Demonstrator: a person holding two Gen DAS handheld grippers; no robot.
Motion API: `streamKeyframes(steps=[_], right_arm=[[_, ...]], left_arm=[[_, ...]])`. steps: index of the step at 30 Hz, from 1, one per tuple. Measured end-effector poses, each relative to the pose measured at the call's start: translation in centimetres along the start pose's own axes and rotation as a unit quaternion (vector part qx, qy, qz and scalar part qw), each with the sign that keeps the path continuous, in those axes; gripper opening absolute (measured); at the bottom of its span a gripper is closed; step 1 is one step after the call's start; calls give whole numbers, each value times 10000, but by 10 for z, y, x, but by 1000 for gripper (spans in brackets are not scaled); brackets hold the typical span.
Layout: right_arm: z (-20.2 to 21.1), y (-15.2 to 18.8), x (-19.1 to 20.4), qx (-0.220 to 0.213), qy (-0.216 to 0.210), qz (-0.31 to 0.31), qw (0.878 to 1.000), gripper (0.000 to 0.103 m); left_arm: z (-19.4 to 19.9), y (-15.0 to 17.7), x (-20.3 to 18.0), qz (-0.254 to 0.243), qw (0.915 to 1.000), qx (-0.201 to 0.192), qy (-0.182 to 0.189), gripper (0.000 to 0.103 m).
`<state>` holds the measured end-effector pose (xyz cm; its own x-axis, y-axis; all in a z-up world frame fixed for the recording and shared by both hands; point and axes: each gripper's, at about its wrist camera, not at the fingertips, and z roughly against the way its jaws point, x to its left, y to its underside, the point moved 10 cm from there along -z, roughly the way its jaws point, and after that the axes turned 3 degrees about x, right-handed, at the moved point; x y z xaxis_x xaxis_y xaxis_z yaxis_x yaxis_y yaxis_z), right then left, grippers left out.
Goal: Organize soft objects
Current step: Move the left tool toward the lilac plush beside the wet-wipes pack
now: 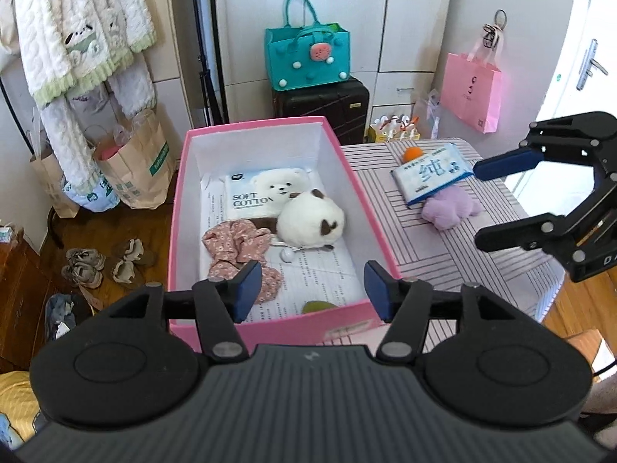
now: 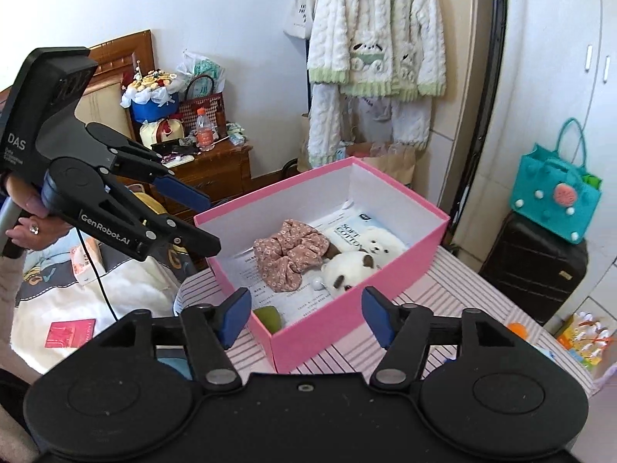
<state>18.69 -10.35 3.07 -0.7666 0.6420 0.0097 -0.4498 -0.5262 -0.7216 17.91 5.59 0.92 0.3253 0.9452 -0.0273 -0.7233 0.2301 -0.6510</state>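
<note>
Left tongs (image 1: 310, 289) open, nothing btwn pads, over near end of pink box (image 1: 181, 208). Just ahead of them in box: floral scrunchie (image 1: 239, 247), white plush (image 1: 310, 223), cotton pack (image 1: 254, 193) behind. Right tongs (image 2: 304, 318) open, empty too, by box's near corner. Beyond left tongs, to the right, on striped desk (image 1: 443, 254): tissue pack (image 1: 432, 173) lying on purple plush (image 1: 449, 212), orange ball (image 1: 412, 153).

Black left gripper (image 2: 200, 223), blue pads (lettered "GenRobot.AI"); hand (image 2: 27, 223) apparently ringed.
</note>
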Motion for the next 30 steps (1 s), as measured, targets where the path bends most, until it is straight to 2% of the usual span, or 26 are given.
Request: streamKeyframes(steps=[7, 11, 15, 18, 22, 27, 30], right_arm=[[35, 24, -6, -176, 216, -69, 9996, 74], [50, 41, -8, -250, 296, -162, 9991, 77], [65, 64, -9, -341, 404, -287, 9982, 79], [72, 79, -12, -387, 455, -394, 9974, 82], [78, 99, -19, -544, 531, -579, 9954, 88], [73, 125, -34, -675, 584, -820, 9926, 90], [64, 140, -46, -773, 695, -814, 9912, 91]], left_arm=[[13, 6, -27, -237, 9997, -29, -33, 67], [20, 14, -45, -206, 9996, -191, -96, 86], [29, 20, -70, -501, 9979, -408, -100, 93], [32, 23, -88, -764, 9956, -536, -16, 95], [20, 24, -102, -716, 9938, -847, -51, 97], [-3, 23, -120, -586, 9934, -934, 320, 97], [-16, 19, -131, -620, 9913, -1112, 331, 97]])
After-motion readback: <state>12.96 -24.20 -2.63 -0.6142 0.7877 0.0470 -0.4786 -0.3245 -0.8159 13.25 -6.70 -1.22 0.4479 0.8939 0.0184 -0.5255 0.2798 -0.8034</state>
